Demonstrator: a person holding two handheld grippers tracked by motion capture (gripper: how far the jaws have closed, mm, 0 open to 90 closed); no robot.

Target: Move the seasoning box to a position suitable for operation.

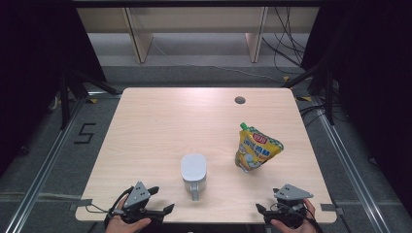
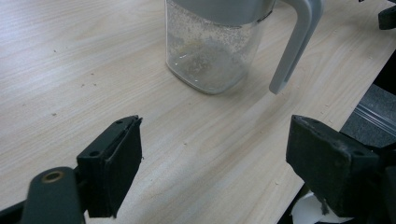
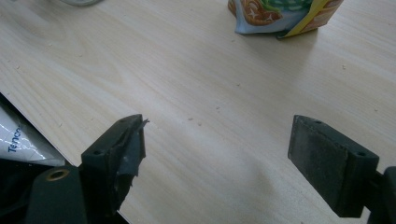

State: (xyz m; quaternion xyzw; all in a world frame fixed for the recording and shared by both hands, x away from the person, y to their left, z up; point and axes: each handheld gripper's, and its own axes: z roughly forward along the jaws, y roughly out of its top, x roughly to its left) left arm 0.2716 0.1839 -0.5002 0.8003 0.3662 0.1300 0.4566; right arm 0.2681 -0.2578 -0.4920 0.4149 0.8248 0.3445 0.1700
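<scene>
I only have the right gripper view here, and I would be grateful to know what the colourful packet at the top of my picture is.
Observer: It is a yellow spouted pouch with a green cap, standing upright on the table.
Operator: Thank you; what is the clear thing at my top left?
Observer: A clear jug with a grey lid, its handle pointing toward the person's edge.
Operator: And where is the other gripper?
Observer: The left gripper sits at the near edge, jaws open and empty, facing the jug.
</scene>
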